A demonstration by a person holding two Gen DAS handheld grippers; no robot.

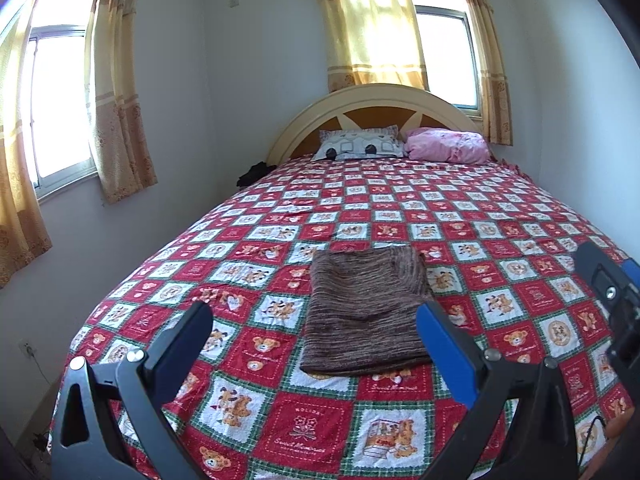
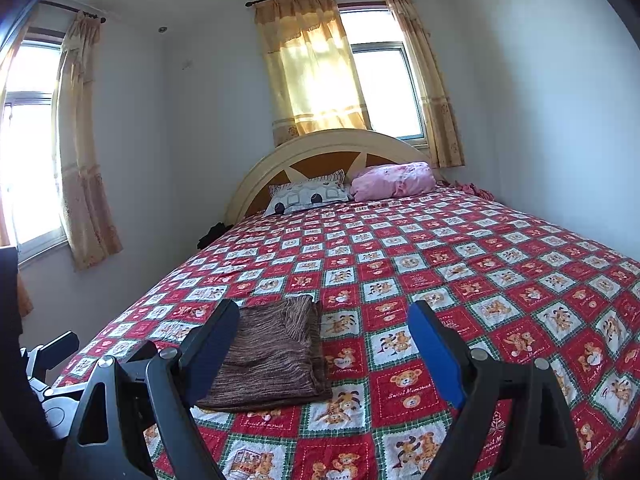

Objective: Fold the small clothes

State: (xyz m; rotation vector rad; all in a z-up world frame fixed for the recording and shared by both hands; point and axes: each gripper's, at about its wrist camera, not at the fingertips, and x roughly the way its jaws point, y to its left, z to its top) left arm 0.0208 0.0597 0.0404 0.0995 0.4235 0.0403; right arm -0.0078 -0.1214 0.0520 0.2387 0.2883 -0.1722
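Note:
A brown striped knit garment (image 1: 364, 312) lies folded into a flat rectangle on the red patchwork bedspread (image 1: 500, 216), near the foot of the bed. It also shows in the right wrist view (image 2: 272, 356). My left gripper (image 1: 314, 312) is open and empty, held above the bed just short of the garment. My right gripper (image 2: 324, 316) is open and empty, held to the right of the garment. The right gripper also shows at the right edge of the left wrist view (image 1: 612, 280).
Two pillows, one white patterned (image 1: 360, 144) and one pink (image 1: 448, 144), rest against the arched headboard (image 1: 376, 100). A dark item (image 1: 256, 172) sits at the bed's far left corner. Walls with curtained windows (image 1: 60, 108) close in on the left and back.

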